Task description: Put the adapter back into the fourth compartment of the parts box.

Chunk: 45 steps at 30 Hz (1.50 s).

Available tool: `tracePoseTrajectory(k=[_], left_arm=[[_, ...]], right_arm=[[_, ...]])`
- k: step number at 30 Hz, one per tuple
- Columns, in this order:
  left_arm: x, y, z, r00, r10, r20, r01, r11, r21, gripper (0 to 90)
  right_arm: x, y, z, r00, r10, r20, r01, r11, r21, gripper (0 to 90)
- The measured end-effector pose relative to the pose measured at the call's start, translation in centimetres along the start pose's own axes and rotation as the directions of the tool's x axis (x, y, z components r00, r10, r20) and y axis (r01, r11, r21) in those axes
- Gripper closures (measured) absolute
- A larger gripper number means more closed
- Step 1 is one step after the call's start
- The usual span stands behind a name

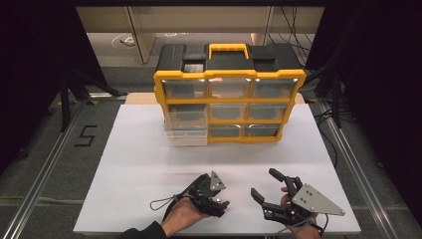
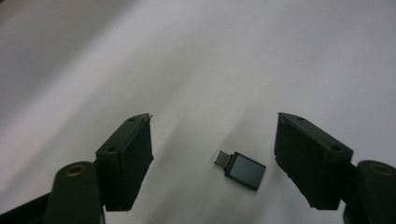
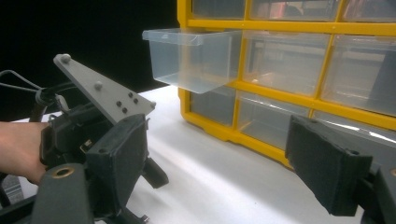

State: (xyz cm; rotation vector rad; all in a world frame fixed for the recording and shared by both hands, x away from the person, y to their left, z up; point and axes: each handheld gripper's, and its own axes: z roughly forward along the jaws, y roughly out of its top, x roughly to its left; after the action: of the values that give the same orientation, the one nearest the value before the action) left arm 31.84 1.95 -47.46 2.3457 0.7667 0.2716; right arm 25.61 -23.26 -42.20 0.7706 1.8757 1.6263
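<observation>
A small dark grey USB adapter [image 2: 240, 170] with a metal plug lies flat on the white table [image 1: 149, 164]. My left gripper [image 2: 214, 120] hovers over it, open, one jaw on either side and neither touching. In the high view the left gripper [image 1: 225, 192] is at the front middle of the table, held by a hand. My right gripper [image 1: 263, 183] stands open beside it on the right, holding nothing. A yellow and black organizer [image 1: 229, 74] with clear drawers stands at the back. Its left middle drawer [image 3: 196, 56] is pulled out and looks empty.
The right gripper [image 3: 217, 122] faces the organizer's lower left corner [image 3: 205, 119], with the left gripper's grey plate [image 3: 102, 93] and the hand [image 3: 18, 144] close on its left. White tabletop lies between the grippers and the organizer. Metal rails [image 1: 45, 164] run along both table sides.
</observation>
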Motion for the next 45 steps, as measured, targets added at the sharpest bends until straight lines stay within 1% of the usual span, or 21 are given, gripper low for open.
tracePoseTrajectory(k=[6,9,11,16,18,22,28,31,34,38,41,45], left_arm=[[0.1,-0.18,0.37,1.0,0.008,-0.005,-0.008,0.9998,0.018,32.1],[0.07,-0.27,0.5,0.9997,0.019,-0.013,-0.019,0.9995,0.026,33.4],[-0.01,-0.33,0.57,0.9992,0.034,-0.022,-0.033,0.9989,0.033,33.7],[-0.06,-0.33,0.44,0.9984,0.051,-0.023,-0.05,0.998,0.038,36.8],[0.06,-0.29,0.38,0.9987,0.049,-0.013,-0.049,0.9977,0.046,38.2],[0.21,-0.3,0.17,0.998,0.063,-0.005,-0.062,0.9961,0.062,43.3],[0.27,-0.28,0.01,0.9975,0.069,0.013,-0.07,0.9948,0.075,50.9],[0.2,-0.22,-0.07,0.9964,0.084,0.016,-0.085,0.9927,0.086,55.0],[0.14,-0.15,-0.17,0.9953,0.093,0.028,-0.096,0.99,0.103,58.6],[0.03,-0.12,-0.19,0.9952,0.091,0.037,-0.094,0.9896,0.109,64.1],[0.14,-0.07,-0.23,0.9946,0.086,0.058,-0.092,0.9887,0.118,68.1],[0.11,-0.06,-0.26,0.9931,0.094,0.07,-0.102,0.9873,0.122,73.4]], right_arm=[[0.0,0.01,0.01,1.0,0.0,-0.003,0.0,1.0,0.0,22.2],[0.01,0.01,0.0,1.0,-0.002,-0.005,0.002,1.0,0.0,22.2],[0.02,0.02,-0.01,1.0,-0.002,-0.006,0.002,1.0,0.001,22.3],[0.02,0.02,-0.03,1.0,-0.003,-0.005,0.003,1.0,0.001,22.4],[0.01,0.01,-0.03,1.0,-0.003,-0.006,0.003,1.0,0.002,22.4],[0.06,0.02,-0.02,1.0,-0.003,-0.007,0.003,1.0,0.002,22.4],[0.05,0.03,-0.04,1.0,-0.005,-0.006,0.005,1.0,0.003,22.5],[0.04,0.02,-0.02,1.0,-0.006,-0.005,0.006,1.0,0.003,22.5],[0.05,0.03,-0.05,1.0,-0.007,-0.006,0.007,1.0,0.003,22.5],[0.04,0.03,-0.05,1.0,-0.007,-0.006,0.007,1.0,0.004,22.5],[0.06,0.02,-0.02,0.9999,-0.01,-0.006,0.01,1.0,0.004,22.5],[0.05,0.02,-0.03,0.9999,-0.008,-0.006,0.008,1.0,0.004,22.5]])
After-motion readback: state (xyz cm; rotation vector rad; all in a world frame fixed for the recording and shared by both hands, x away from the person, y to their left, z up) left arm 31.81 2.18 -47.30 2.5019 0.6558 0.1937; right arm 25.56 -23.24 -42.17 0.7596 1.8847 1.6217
